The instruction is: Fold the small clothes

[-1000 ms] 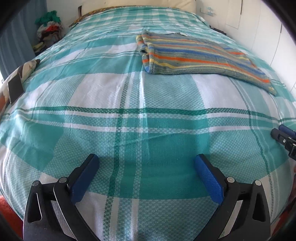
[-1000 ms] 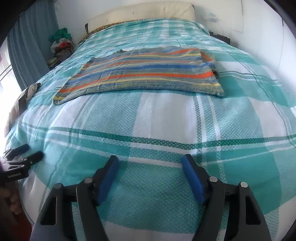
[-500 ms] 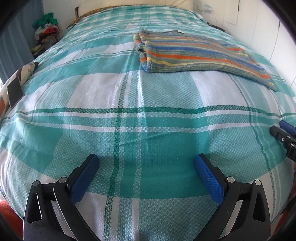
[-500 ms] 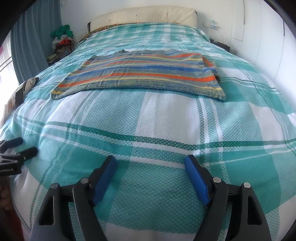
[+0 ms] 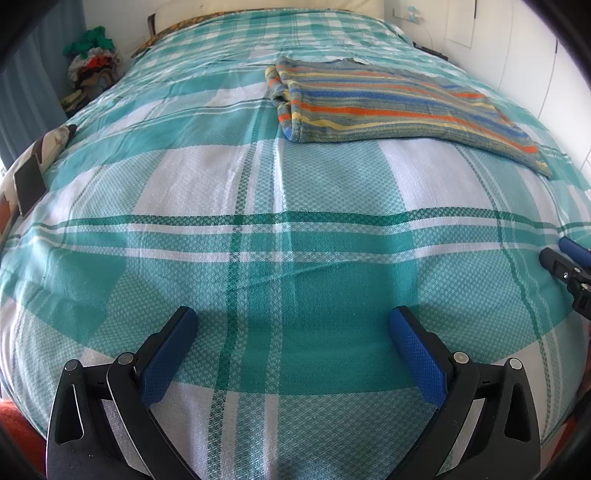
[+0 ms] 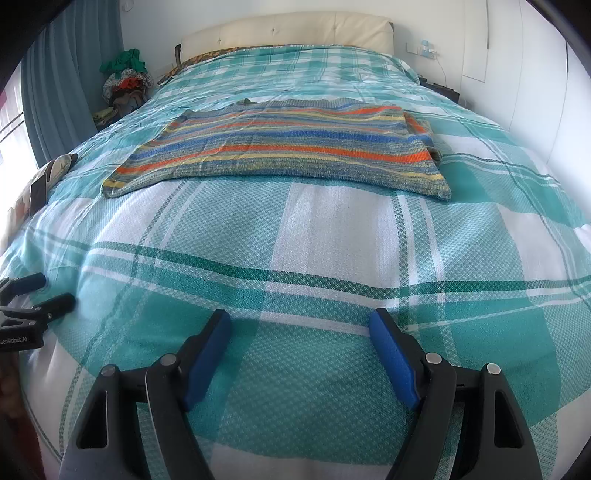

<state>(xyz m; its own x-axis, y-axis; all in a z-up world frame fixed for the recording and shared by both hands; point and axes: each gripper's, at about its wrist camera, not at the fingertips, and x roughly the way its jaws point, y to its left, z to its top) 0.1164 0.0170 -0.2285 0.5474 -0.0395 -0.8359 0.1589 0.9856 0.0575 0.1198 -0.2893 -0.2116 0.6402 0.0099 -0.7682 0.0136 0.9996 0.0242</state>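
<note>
A folded striped knit garment [image 5: 399, 107], with blue, orange and yellow bands, lies flat on the bed in the far middle; it also shows in the right wrist view [image 6: 288, 147]. My left gripper [image 5: 291, 317] is open and empty, low over the near part of the bed, far short of the garment. My right gripper [image 6: 299, 321] is open and empty, also over the near part of the bed. Each gripper shows at the edge of the other's view: the right one [image 5: 565, 258] and the left one [image 6: 40, 295].
The bed has a teal and white plaid cover [image 6: 332, 240] and a cream headboard [image 6: 288, 33]. A pile of clothes [image 6: 125, 85] sits at the far left by a blue curtain [image 6: 70, 92]. A phone [image 5: 29, 184] lies at the bed's left edge. White walls stand on the right.
Both grippers have tilted up and drawn back slightly, so the garment sits lower and smaller in both views. Jaws stay open. The garment has not moved.
</note>
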